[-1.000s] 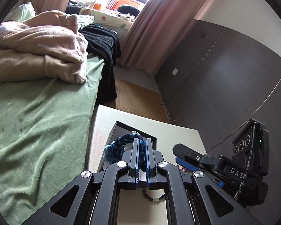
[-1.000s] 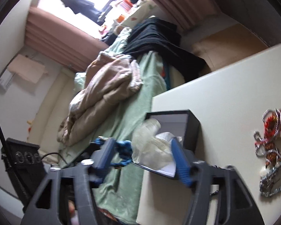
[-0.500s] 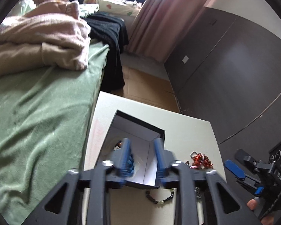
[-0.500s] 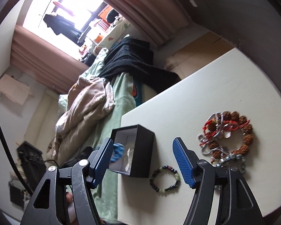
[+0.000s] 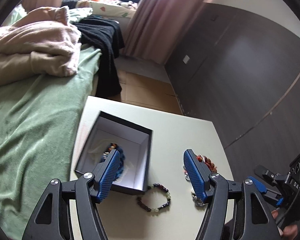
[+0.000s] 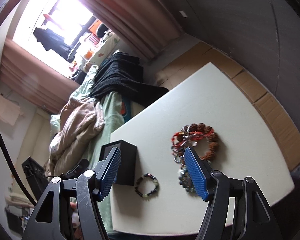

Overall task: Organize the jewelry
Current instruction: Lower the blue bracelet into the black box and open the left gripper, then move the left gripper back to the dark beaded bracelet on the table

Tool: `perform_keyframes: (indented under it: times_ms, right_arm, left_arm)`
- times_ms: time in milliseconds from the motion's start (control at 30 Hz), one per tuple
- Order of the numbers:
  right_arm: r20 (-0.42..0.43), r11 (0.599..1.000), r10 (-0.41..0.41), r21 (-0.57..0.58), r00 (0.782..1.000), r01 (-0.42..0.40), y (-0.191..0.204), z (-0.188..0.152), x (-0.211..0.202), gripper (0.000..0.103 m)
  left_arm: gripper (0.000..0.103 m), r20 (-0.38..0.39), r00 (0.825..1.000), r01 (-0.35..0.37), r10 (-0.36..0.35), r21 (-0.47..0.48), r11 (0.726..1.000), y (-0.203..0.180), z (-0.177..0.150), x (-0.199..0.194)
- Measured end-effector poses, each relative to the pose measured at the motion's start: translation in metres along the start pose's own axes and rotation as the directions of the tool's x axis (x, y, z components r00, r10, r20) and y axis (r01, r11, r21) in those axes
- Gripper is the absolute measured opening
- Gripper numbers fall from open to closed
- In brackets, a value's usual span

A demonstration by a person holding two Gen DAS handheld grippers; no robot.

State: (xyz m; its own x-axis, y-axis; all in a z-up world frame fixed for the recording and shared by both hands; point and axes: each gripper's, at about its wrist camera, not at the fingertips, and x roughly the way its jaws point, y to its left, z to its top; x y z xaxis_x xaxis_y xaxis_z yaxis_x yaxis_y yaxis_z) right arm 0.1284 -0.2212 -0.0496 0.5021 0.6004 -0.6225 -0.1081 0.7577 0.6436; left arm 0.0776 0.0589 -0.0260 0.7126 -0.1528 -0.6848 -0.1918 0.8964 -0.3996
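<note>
A black box (image 5: 148, 146) with a white lining stands open on the white table (image 5: 180, 126). A blue bead bracelet (image 5: 121, 160) lies inside it, partly hidden by my left finger. My left gripper (image 5: 151, 156) is open and empty above the box's near right corner. A dark and pale bead bracelet (image 5: 154, 198) lies on the table just in front of the box. A pile of red, brown and silver jewelry (image 6: 194, 142) lies to the right. My right gripper (image 6: 152, 156) is open and empty above the bead bracelet (image 6: 147, 185), between the box (image 6: 126, 164) and the pile.
A bed with a green sheet (image 5: 30, 124), a pink blanket (image 5: 34, 50) and a black garment (image 5: 106, 46) borders the table's left side. A dark wall (image 5: 240, 70) runs on the right. Cardboard (image 6: 260, 100) covers the floor beyond the table.
My left gripper was shut on the blue bracelet over the box, then opened, and the bracelet now lies in the box. My right gripper swung from the box toward the jewelry on the table.
</note>
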Motion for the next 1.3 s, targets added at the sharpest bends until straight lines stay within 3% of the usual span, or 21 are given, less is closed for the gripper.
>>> perform_keyframes:
  times_ms: [167, 367, 567, 733, 833, 1133, 1167, 1267, 1300]
  right_arm:
    - [-0.029, 0.998, -0.051, 0.039, 0.998, 0.053, -0.017, -0.003, 0.000, 0.067]
    - [-0.068, 0.991, -0.119, 0.045, 0.991, 0.123, -0.034, -0.003, 0.007, 0.067]
    - [-0.103, 0.985, -0.154, 0.057, 0.983, 0.160, -0.052, -0.005, 0.006, 0.067]
    - [-0.118, 0.982, -0.168, 0.065, 0.979, 0.177, -0.063, -0.006, 0.003, 0.067]
    - [-0.125, 0.979, -0.186, 0.061, 0.975, 0.195, -0.066, -0.007, 0.005, 0.067]
    - [-0.152, 0.980, -0.197, -0.004, 0.969, 0.198, -0.059, -0.012, 0.006, 0.067]
    - [-0.151, 0.980, -0.199, -0.006, 0.968, 0.201, -0.059, -0.012, 0.005, 0.067]
    - [-0.159, 0.979, -0.201, 0.000, 0.967, 0.203, -0.063, -0.011, 0.005, 0.067]
    - [-0.161, 0.979, -0.201, 0.001, 0.966, 0.204, -0.064, -0.011, 0.005, 0.067]
  left_arm:
    - [0.067, -0.030, 0.999, 0.025, -0.023, 0.067, 0.997, -0.023, -0.012, 0.009]
    - [0.067, -0.086, 0.996, 0.016, -0.003, 0.146, 0.989, -0.042, -0.030, 0.024]
    - [0.057, -0.125, 0.992, 0.003, 0.022, 0.195, 0.981, -0.054, -0.046, 0.038]
    - [0.046, -0.190, 0.978, -0.037, 0.091, 0.271, 0.962, -0.067, -0.066, 0.062]
    - [0.045, -0.210, 0.965, -0.084, 0.156, 0.314, 0.946, -0.071, -0.077, 0.074]
    - [0.044, -0.248, 0.937, -0.142, 0.245, 0.370, 0.918, -0.074, -0.098, 0.099]
    - [0.044, -0.236, 0.940, -0.146, 0.246, 0.373, 0.916, -0.074, -0.099, 0.098]
    - [0.034, -0.222, 0.936, -0.171, 0.274, 0.392, 0.904, -0.075, -0.100, 0.099]
    - [0.020, -0.212, 0.934, -0.186, 0.288, 0.399, 0.898, -0.075, -0.099, 0.099]
